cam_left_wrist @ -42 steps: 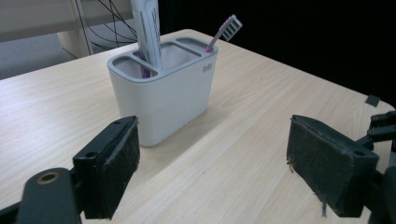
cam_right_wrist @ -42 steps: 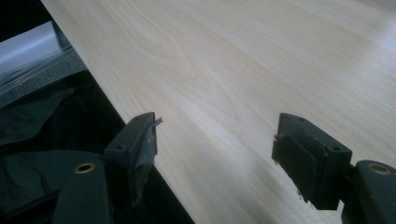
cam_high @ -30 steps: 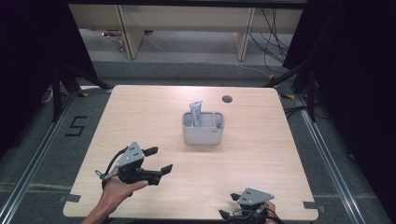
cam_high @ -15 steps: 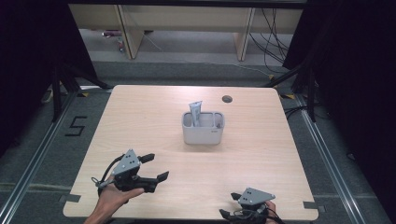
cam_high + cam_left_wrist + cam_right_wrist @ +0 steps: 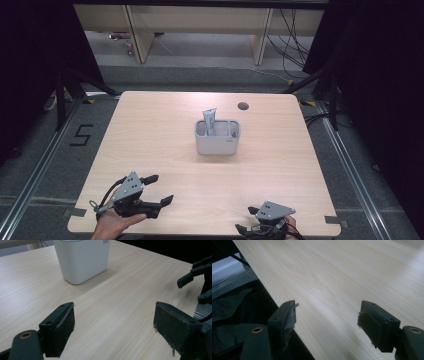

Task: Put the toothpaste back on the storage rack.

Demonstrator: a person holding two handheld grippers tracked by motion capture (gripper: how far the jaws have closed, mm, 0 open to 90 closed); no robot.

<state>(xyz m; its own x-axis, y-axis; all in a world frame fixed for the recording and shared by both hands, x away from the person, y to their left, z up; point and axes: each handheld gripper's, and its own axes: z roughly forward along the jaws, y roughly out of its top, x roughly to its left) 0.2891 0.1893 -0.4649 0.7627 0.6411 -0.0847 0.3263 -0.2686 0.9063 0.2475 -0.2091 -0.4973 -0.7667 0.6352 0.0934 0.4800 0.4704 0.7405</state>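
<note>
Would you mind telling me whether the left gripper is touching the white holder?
Apart. In the high view the left gripper sits near the table's front edge, with bare wood between it and the white holder; the left gripper view shows the same gap.

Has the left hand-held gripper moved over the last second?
Yes. The left hand-held gripper has drawn back toward the table's near edge, farther from the white holder, which stayed put.

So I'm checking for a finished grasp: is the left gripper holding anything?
No, the left gripper has its jaws wide apart over bare table.
</note>
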